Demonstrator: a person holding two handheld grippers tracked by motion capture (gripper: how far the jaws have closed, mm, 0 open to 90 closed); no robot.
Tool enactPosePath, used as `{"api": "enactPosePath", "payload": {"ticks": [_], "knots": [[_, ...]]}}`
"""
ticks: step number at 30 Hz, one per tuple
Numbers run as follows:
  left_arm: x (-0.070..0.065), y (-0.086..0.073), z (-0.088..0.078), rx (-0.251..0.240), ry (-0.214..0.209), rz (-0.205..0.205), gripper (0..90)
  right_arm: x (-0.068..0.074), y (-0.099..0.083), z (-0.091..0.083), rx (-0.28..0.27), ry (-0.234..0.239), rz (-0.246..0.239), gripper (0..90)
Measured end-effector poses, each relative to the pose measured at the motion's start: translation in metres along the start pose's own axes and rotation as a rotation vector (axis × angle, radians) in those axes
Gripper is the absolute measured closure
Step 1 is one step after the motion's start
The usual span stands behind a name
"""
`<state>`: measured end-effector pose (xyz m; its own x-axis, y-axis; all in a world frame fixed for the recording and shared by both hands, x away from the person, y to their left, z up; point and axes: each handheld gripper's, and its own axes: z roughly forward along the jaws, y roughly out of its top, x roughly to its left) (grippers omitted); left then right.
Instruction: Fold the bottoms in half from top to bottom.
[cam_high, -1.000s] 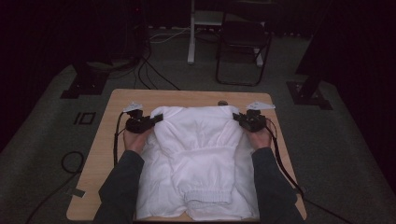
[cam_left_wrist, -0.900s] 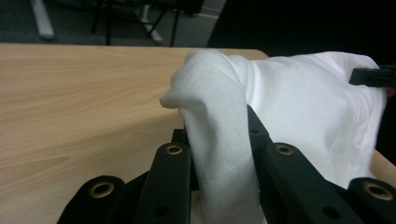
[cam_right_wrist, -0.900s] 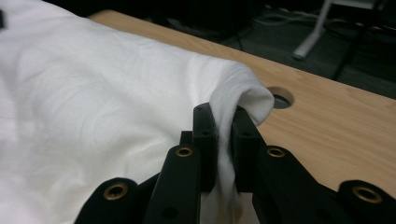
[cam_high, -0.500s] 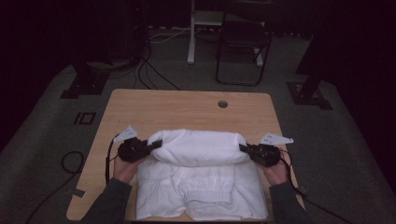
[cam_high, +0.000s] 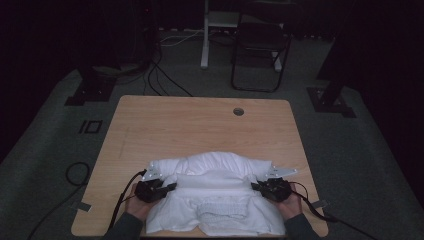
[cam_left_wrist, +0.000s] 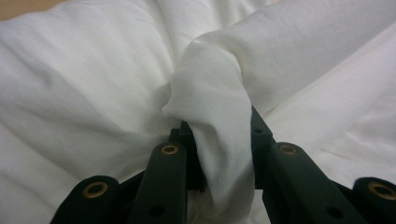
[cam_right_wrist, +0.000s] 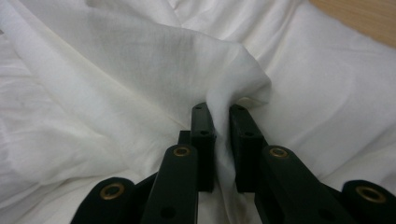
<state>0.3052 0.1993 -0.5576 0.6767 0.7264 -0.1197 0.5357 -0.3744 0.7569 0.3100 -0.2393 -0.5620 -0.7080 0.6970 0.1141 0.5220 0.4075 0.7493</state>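
Observation:
A white garment (cam_high: 215, 200) lies on the near half of the wooden table (cam_high: 200, 125), its far part folded over toward me into a rounded roll. My left gripper (cam_high: 170, 187) sits at the fold's left end, shut on a bunched pinch of the cloth (cam_left_wrist: 93, 84) that runs between its jaws (cam_left_wrist: 219, 133). At the fold's right end, my right gripper (cam_high: 255, 186) is shut on a thin edge of the fabric (cam_right_wrist: 116, 70), squeezed between its pads (cam_right_wrist: 222, 119). My hands rest low by the table's front edge.
The far half of the table is bare wood with a cable hole (cam_high: 238, 111). Beyond it stand a dark chair (cam_high: 260, 45) and a white post (cam_high: 205, 40). Black stand bases (cam_high: 92, 87) flank the table, and cables (cam_high: 75, 172) lie on the floor at left.
Both grippers have drawn the garment's far edge from the table's far side toward me and lower, folding the top part over the lower part.

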Motion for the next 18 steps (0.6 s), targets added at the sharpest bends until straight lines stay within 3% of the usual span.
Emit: {"api": "enactPosePath", "payload": {"ticks": [4, 6, 10, 14, 18], "knots": [[0.004, 0.006, 0.007, -0.013, 0.023, -0.033, 76.1, -0.004, 0.007, 0.007, -0.002, -0.044, -0.027, 81.6], [0.005, 0.010, 0.011, -0.009, 0.032, -0.030, 76.1, -0.016, 0.018, 0.016, -0.007, -0.086, -0.023, 81.6], [0.013, 0.016, 0.017, -0.020, 0.057, -0.029, 75.9, -0.034, 0.033, 0.030, -0.021, -0.094, 0.033, 81.5], [0.027, 0.026, 0.024, -0.024, 0.111, -0.025, 75.9, -0.035, 0.045, 0.040, -0.007, -0.119, 0.033, 81.5], [0.043, 0.041, 0.035, -0.017, 0.169, -0.024, 76.0, -0.040, 0.053, 0.049, -0.011, -0.111, 0.056, 81.4]]}}
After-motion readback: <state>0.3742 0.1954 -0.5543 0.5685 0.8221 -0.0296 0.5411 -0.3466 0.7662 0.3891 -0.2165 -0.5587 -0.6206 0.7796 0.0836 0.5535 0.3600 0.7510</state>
